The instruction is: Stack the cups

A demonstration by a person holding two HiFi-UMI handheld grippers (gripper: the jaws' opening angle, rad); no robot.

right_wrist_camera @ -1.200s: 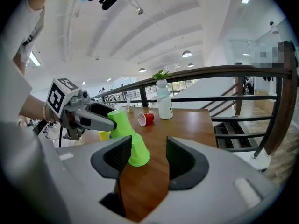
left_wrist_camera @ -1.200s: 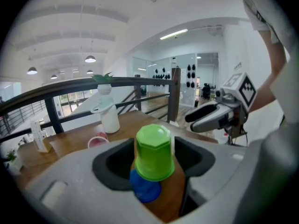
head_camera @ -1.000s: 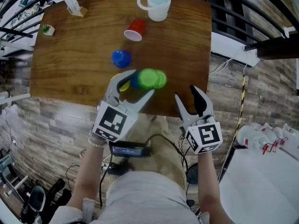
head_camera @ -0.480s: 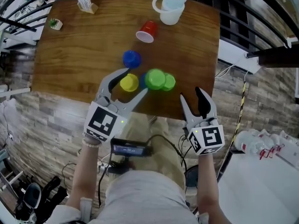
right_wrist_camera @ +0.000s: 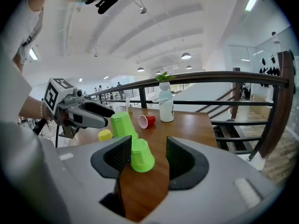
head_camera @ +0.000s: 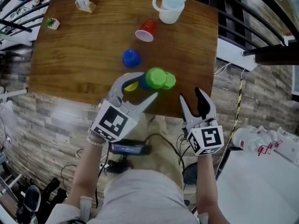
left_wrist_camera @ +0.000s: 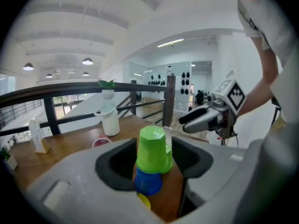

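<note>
Just narrowing left tongs (head_camera: 139, 85), not yet gripping, around green cup (left_wrist_camera: 152, 148) atop blue cup (left_wrist_camera: 148, 182), mid-frame; holding right tongs (head_camera: 191, 96) released, lower right.

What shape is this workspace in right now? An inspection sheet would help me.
Surface: wooden table.
Job's things: green cup upside down on a blue cup; second green cup beside them; yellow cup; lone blue cup; red cup on its side.
Clutter: white jug, card stand, small plant.
Grippers: left tongs open, just been closing, stack between them, not gripped; right tongs open, empty.
Cables: black cables on the floor.
Surroundings: metal railing, stone-pattern floor.
</note>
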